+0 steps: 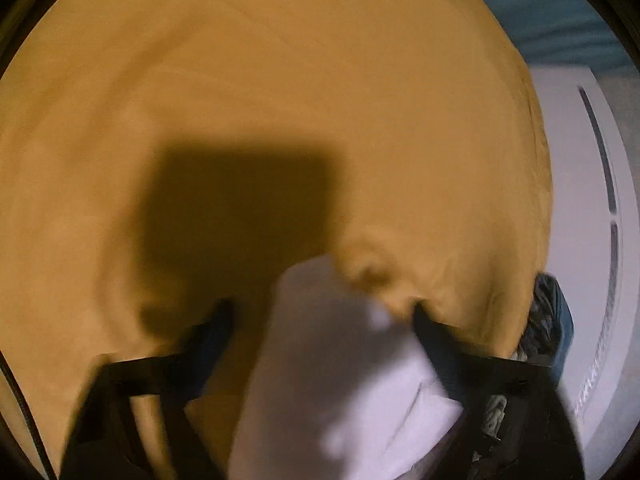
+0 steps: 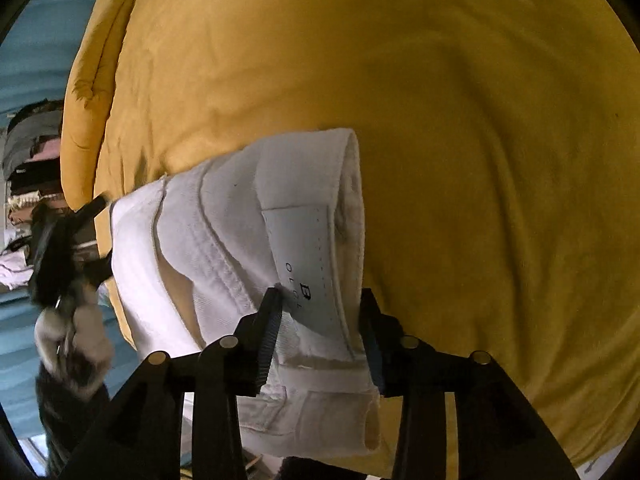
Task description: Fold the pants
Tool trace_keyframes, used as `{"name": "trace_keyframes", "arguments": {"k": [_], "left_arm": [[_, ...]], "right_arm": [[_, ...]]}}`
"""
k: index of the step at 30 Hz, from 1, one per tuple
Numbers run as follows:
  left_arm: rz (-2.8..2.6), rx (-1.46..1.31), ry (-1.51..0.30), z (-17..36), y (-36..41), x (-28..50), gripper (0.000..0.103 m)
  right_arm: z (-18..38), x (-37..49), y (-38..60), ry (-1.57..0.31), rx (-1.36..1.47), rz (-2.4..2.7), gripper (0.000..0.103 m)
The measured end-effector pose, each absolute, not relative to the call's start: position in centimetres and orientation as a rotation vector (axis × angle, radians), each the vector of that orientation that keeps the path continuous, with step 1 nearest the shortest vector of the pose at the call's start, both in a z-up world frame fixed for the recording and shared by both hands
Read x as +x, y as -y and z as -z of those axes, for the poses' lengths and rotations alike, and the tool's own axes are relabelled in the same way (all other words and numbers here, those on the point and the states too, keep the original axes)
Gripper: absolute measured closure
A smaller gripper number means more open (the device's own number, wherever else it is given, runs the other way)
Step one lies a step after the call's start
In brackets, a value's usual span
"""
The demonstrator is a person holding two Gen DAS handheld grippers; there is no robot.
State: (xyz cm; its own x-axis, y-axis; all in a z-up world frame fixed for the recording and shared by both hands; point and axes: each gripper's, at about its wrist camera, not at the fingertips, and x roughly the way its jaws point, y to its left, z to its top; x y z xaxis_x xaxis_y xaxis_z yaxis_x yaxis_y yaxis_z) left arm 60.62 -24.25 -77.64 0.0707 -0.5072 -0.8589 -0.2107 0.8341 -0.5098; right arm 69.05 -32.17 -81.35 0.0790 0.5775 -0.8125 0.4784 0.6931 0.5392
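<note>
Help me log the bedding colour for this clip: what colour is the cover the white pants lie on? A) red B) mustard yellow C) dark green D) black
B: the white pants, between the right tongs, lie on a mustard-yellow cover filling both wrist views.

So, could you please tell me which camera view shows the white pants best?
The right wrist view: the pants are sharp there, with waistband, label and seams clear over the yellow cover. The left wrist view shows only a blurred white patch.
</note>
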Motion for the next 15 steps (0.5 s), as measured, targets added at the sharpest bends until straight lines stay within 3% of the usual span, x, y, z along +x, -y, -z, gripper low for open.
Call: {"name": "trace_keyframes", "arguments": {"k": [2, 4, 6, 9, 13, 15], "left_arm": [[0.247, -0.461, -1.547, 78.6, 25.4, 61.1, 0.077], [0.251, -0.492, -1.552, 79.2, 24.6, 61.5, 0.078], [0.23, -0.696, -1.531, 79.6, 22.2, 61.5, 0.077], [0.193, -1.087, -1.459, 80.5, 17.8, 59.8, 0.064], [0.152, -0.98, -1.349, 75.4, 14.9, 55.2, 0.031], [0.16, -0.921, -1.334, 73.5, 14.7, 52.1, 0.024]], "right_arm": [[81.5, 68.5, 32.7, -1.551, 0.886, -0.069, 0.06], [81.5, 68.5, 33.0, -1.541, 0.897, -0.073, 0.059], [81.4, 69.1, 32.5, -1.549, 0.873, -0.082, 0.058], [81.2, 69.7, 31.9, -1.609, 0.805, -0.073, 0.052], [78.0, 70.6, 31.8, -1.609, 0.697, -0.063, 0.049], [74.7, 71.5, 31.7, -1.549, 0.6, -0.073, 0.029]]}}
